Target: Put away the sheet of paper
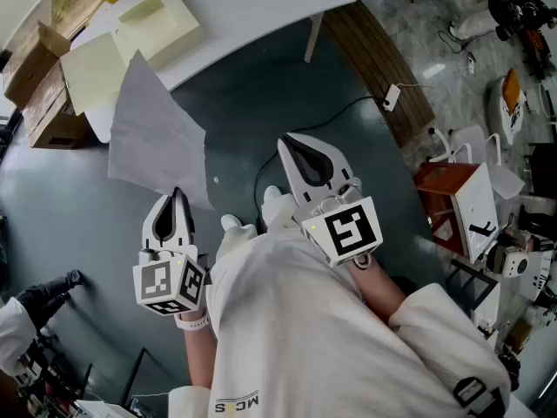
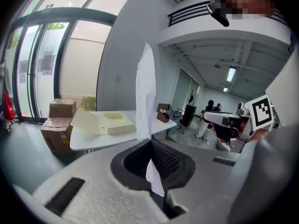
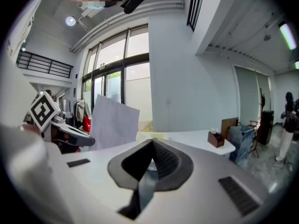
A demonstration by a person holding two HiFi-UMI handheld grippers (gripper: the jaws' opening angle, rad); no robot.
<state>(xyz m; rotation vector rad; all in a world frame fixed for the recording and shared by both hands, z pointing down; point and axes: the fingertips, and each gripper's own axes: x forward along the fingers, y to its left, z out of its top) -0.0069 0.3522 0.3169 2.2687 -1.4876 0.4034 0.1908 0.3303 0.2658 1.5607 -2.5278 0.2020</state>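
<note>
Left gripper view is where the left tool (image 2: 150, 142) is read most plainly. Its jaws are pressed fully together on the lower edge of the sheet of paper (image 2: 145, 90), which is pinched between them. The sheet is seen edge-on there, as a narrow white strip rising upright through the middle of the frame. A small flap of it shows in the dark hollow behind the tips.

In the right gripper view the right tool (image 3: 152, 143) is shown with its jaws closed tip to tip and nothing gripped. Only a grey strip is glimpsed through the slot behind the tips.

The broad face of the sheet is given by the other two views. In the right gripper view it is seen as a pale panel (image 3: 114, 122) at left of centre. In the head view it is spread out (image 1: 157, 138) at the upper left, held clear of the dark floor by the left tool (image 1: 178, 197) at its near edge. Its upper corner crosses in front of the white counter (image 1: 252, 16). The right tool (image 1: 285, 143) is seen at centre frame, apart from the sheet.

An open cream box (image 1: 157, 24) on the counter and cardboard boxes (image 1: 43, 85) at the left edge are laid out from above in the head view.
</note>
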